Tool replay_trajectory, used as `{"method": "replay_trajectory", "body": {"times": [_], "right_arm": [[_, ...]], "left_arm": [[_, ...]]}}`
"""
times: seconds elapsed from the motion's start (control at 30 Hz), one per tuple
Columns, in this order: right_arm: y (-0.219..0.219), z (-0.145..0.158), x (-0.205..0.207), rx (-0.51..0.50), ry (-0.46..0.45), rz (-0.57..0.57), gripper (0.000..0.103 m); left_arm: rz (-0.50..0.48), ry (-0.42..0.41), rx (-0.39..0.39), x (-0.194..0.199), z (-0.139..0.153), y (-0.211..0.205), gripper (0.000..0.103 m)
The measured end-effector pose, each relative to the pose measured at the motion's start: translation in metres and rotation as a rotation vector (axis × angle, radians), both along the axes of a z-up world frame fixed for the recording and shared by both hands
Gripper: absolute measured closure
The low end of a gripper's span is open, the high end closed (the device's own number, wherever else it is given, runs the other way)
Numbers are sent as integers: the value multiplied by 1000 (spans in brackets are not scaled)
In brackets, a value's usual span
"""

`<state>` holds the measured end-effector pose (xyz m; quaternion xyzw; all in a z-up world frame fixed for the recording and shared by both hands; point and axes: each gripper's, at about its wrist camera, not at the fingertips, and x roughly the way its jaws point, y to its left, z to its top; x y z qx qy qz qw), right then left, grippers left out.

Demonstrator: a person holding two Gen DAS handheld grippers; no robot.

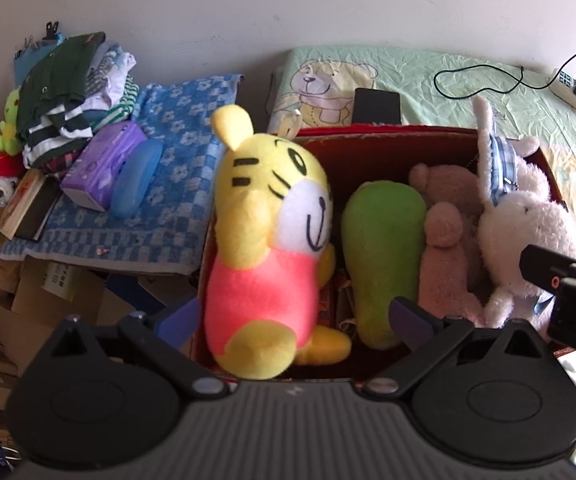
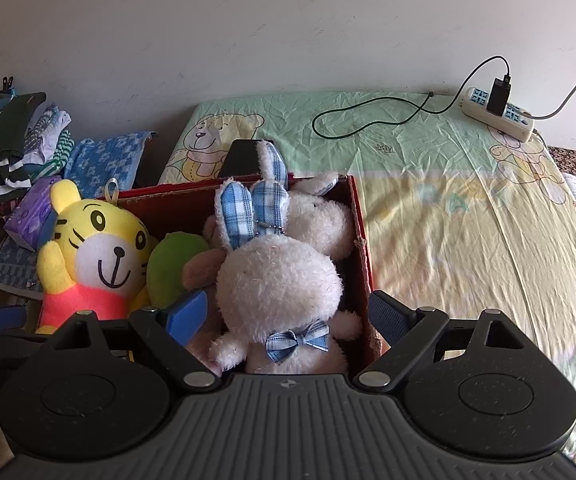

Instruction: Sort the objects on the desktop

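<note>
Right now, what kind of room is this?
Probably a bedroom: a bed with a teddy-bear sheet, a pile of folded clothes beside it, and a red box of plush toys on the bed.

Plush toys (image 2: 279, 280) crowd the red box (image 2: 362, 236); bedsheet (image 2: 468, 220) beside lies open

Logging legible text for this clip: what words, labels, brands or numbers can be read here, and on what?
Nothing reads clearly.
Sheet: a small printed mark, perhaps "MM", too faint to be sure.
Sheet, nearer the box: large pale letters, washed out, unreadable.
Cardboard under the blue towel: printed characters, too blurred.
Purple tissue pack: print too blurred.
Book: cover print unreadable.
</note>
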<state>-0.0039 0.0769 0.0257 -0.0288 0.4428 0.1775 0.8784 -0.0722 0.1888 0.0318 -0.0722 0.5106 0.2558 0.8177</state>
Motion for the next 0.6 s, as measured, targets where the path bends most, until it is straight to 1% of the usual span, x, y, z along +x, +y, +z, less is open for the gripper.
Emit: {"method": "replay_trajectory", "body": {"times": [0.07, 0.2, 0.37, 0.6], "right_arm": [[0, 0, 0, 2, 5, 0, 13], [0, 0, 1, 2, 18, 3, 13], [2, 0, -1, -3, 32, 20, 13], [0, 0, -6, -27, 29, 26, 13]], "left_arm": [[1, 0, 4, -2, 2, 0, 2], [4, 8, -33, -4, 3, 4, 2], [3, 6, -43, -9, 4, 1, 2], [-12, 12, -36, -12, 5, -7, 2]]}}
